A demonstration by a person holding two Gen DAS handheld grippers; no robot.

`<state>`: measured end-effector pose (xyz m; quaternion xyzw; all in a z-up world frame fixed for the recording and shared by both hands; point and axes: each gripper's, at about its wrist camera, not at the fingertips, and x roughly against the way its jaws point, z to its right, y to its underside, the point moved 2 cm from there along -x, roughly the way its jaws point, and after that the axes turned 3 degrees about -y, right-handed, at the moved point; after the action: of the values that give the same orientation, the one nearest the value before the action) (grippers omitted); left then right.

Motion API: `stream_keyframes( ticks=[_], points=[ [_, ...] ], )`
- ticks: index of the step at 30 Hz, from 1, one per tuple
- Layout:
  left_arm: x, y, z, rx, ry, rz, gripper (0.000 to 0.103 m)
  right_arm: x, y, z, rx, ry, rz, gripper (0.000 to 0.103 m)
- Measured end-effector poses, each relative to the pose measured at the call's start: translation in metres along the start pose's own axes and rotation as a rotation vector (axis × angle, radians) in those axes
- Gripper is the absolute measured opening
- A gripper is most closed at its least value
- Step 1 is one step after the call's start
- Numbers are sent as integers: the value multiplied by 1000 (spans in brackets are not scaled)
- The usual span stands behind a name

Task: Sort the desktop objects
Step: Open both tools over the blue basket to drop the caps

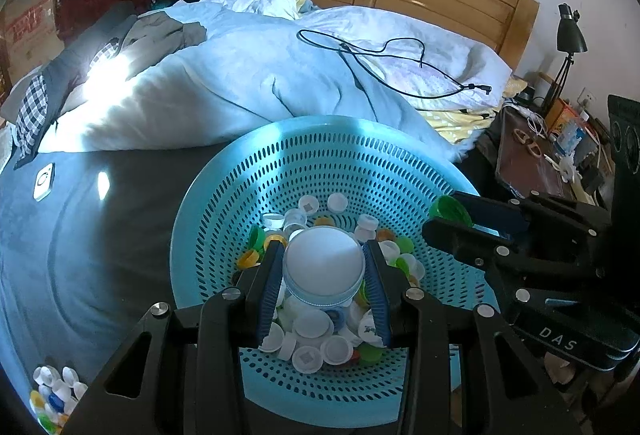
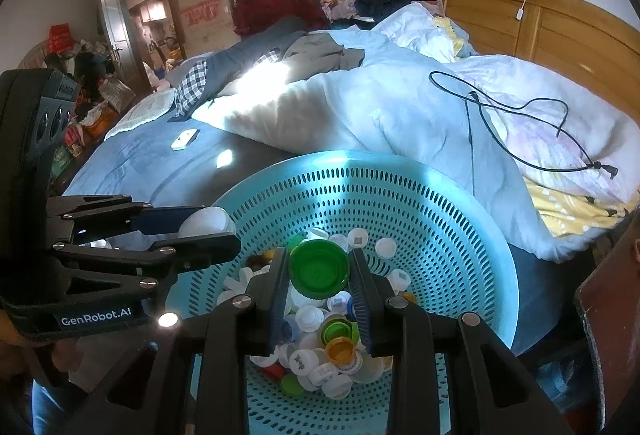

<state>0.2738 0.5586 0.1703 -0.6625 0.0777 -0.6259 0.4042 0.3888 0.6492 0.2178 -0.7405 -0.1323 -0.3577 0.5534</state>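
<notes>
A turquoise perforated basket (image 1: 320,163) (image 2: 440,203) sits on the bed and holds several loose bottle caps (image 1: 316,339) (image 2: 332,355) in white, green and orange. My left gripper (image 1: 325,259) is shut on a large white lid (image 1: 325,255) and holds it over the caps. It also shows in the right wrist view (image 2: 204,225) at the left, over the basket rim. My right gripper (image 2: 319,267) is shut on a large green cap (image 2: 319,267) above the pile. It also shows in the left wrist view (image 1: 450,213) at the right, with the green cap (image 1: 450,209) at its tips.
A rumpled white and blue duvet (image 1: 248,75) with a black cable (image 1: 400,59) lies behind the basket. A second heap of caps (image 1: 56,395) lies at lower left on the blue sheet. A cluttered bedside table (image 1: 540,155) with a lamp stands at the right.
</notes>
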Motion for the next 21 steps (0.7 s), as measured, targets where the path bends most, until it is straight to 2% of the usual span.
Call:
stream_keyframes(
  ticks=[21],
  points=[
    [-6, 5, -1, 2, 7, -10, 35, -4, 5, 2, -2, 6, -13, 32]
  ],
)
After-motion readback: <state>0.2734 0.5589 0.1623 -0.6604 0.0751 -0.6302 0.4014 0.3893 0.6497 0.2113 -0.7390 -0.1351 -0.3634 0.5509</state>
